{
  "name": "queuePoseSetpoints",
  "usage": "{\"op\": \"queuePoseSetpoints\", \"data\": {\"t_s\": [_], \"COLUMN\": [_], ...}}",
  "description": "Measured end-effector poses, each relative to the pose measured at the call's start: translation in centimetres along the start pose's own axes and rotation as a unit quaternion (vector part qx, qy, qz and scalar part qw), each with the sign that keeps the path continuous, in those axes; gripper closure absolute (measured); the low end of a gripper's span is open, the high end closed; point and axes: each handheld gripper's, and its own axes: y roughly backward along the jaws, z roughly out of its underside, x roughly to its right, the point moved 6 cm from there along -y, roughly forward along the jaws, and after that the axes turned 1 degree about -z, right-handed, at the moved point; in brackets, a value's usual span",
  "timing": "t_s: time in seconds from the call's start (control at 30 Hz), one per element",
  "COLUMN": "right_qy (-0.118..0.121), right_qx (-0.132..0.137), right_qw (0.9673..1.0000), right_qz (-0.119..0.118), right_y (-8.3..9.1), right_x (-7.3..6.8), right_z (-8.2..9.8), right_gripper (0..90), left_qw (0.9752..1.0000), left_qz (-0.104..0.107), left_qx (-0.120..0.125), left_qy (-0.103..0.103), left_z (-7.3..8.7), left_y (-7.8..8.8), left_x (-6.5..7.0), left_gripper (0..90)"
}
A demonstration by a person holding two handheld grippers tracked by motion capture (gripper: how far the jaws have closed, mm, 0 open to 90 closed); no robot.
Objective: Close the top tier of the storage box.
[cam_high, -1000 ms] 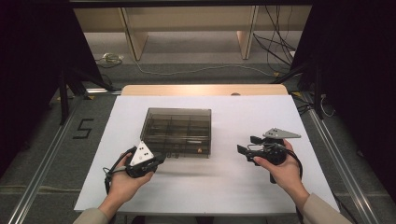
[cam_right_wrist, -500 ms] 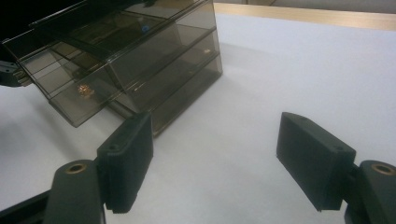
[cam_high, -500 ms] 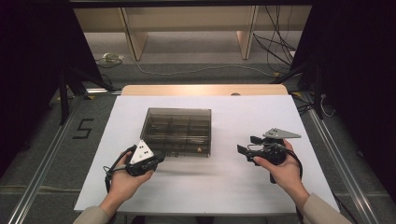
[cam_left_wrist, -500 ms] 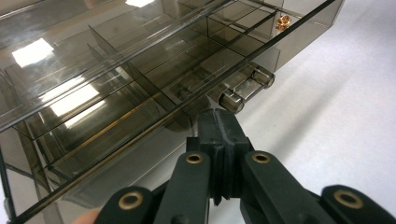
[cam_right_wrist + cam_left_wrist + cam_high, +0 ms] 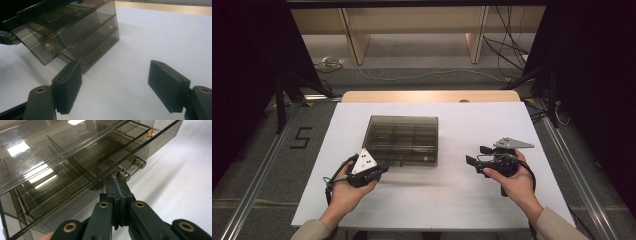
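Observation:
A smoky see-through compartment box (image 5: 402, 137) lies in the middle of the white table sheet (image 5: 452, 200). My left gripper (image 5: 386, 168) is shut, and its tips (image 5: 117, 185) rest against the box's (image 5: 62, 165) front edge, right by the latch (image 5: 130, 168), at the seam under the lid. In the right gripper view the lid's front edge looks slightly raised off the box (image 5: 75, 32). A small orange piece (image 5: 47, 46) sits in a front compartment, and a blue speck (image 5: 78, 14) lies farther back. My right gripper (image 5: 476, 155) is open to the right of the box, with bare sheet between its jaws (image 5: 115, 87).
The white sheet ends at a wooden table edge (image 5: 432, 96) at the back. Beyond it, cables (image 5: 412, 75) run across the floor between wooden legs. A "5" (image 5: 299, 137) is marked on the floor at the left. Metal rails (image 5: 577, 180) run beside the table.

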Motion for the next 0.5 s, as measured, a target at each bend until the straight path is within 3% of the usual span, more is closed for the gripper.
{"op": "queuePoseSetpoints", "data": {"t_s": [0.5], "right_qy": [0.0], "right_qx": [0.0], "right_qw": [1.0], "right_qz": [0.001], "right_y": [0.02], "right_x": [0.01], "right_z": [0.01], "right_gripper": [28.2], "left_qw": [1.0], "left_qz": [-0.002], "left_qx": [0.002], "left_qy": [-0.006], "left_z": [-0.31], "left_y": [-0.32], "left_x": [-0.12], "left_gripper": [89.5]}}
